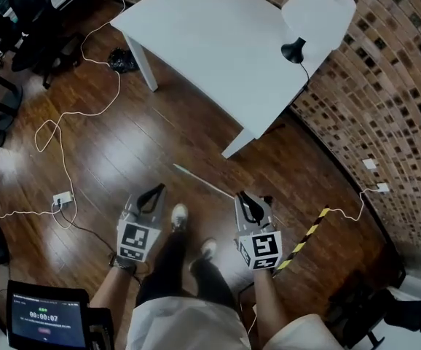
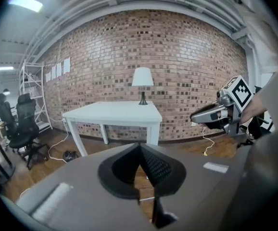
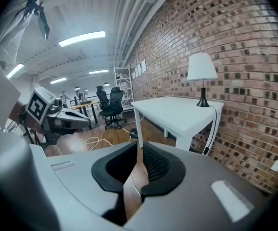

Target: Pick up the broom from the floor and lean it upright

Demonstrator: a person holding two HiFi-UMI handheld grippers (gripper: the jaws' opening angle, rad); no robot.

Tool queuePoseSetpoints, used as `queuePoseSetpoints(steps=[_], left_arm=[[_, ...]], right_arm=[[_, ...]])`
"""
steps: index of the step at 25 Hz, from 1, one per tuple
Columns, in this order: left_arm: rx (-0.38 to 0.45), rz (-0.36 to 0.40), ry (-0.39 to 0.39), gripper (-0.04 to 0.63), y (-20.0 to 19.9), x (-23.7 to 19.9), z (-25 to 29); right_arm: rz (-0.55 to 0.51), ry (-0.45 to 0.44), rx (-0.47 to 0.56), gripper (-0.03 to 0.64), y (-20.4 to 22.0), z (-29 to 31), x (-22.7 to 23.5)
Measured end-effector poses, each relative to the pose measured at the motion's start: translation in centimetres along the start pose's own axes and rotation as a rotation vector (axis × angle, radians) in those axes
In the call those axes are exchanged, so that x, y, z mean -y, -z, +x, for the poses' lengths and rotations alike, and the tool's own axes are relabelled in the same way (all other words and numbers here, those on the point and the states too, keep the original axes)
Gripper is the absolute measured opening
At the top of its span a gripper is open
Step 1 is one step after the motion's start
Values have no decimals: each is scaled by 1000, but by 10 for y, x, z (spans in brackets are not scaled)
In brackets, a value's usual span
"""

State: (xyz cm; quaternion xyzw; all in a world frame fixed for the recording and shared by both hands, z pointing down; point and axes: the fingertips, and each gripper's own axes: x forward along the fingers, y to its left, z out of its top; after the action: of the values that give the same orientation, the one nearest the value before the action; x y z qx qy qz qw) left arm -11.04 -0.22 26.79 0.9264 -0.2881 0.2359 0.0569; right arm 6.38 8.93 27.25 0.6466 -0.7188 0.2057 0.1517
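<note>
Approach step, nothing lifted yet: broom [image 1: 203, 181] flat on the floor [image 1: 123, 152] at twelve o'clock of both grippers, untouched; left gripper [image 1: 159, 189] tips together, empty; right gripper [image 1: 242, 196] narrowly parted, empty; next move likely needs jaws widened and lowered astride it.

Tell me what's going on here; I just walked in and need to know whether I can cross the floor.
A person stands holding a gripper in each hand. The left gripper and right gripper are both empty; the right one's fingers stand slightly apart. The broom lies flat on the wooden floor just ahead of them, near the white table, not yet picked up.
</note>
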Motion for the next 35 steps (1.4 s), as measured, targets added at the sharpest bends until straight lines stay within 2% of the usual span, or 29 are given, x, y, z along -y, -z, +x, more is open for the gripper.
queuePoseSetpoints(steps=[5,10,13,19,24,29,35], left_arm=[[-93,-39,-18,2,80,-34,49],[-180,-83,-8,2,151,-47,91],[-216,-92,6,2,179,-53,113],[-281,-128,22,2,240,-60,130],[-341,-135,33,2,313,-65,145],[-370,-142,33,2,387,-76,172],[-356,-165,20,2,446,-79,207]], right_arm=[[-106,-52,-145,54,70,86,-1],[-66,-81,-269,58,153,165,11],[-66,-104,-309,60,184,209,16],[-110,-176,-394,61,252,267,7],[-149,-219,-530,67,349,307,3],[-205,-258,-652,74,445,344,9],[-272,-284,-751,83,535,380,16]])
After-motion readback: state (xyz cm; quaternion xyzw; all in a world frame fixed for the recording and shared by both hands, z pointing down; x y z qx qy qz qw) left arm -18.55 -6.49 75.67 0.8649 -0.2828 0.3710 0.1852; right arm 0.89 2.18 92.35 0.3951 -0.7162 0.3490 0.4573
